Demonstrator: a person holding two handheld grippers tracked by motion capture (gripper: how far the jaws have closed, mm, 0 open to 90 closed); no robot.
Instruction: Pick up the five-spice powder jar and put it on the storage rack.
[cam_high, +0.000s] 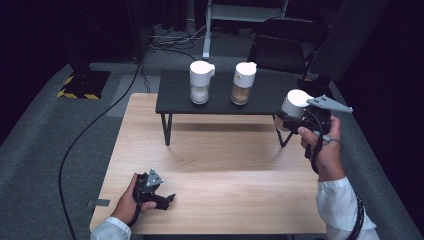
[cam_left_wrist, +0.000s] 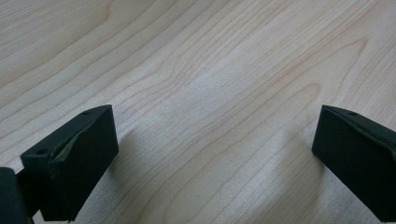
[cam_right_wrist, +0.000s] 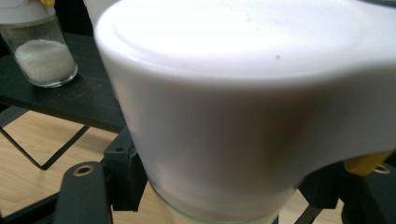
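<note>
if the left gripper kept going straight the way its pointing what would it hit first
Most likely the wooden table itself. The left gripper has its jaws wide open with nothing between them, angled down at bare wood close ahead. In the high view it rests low near the table's front left; exact depth is unclear.

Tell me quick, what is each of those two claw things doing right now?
Left gripper: open, nothing between its fingers, resting low on the wooden table.
Right gripper: closed on a white-lidded jar, held up beside the black shelf.
</note>
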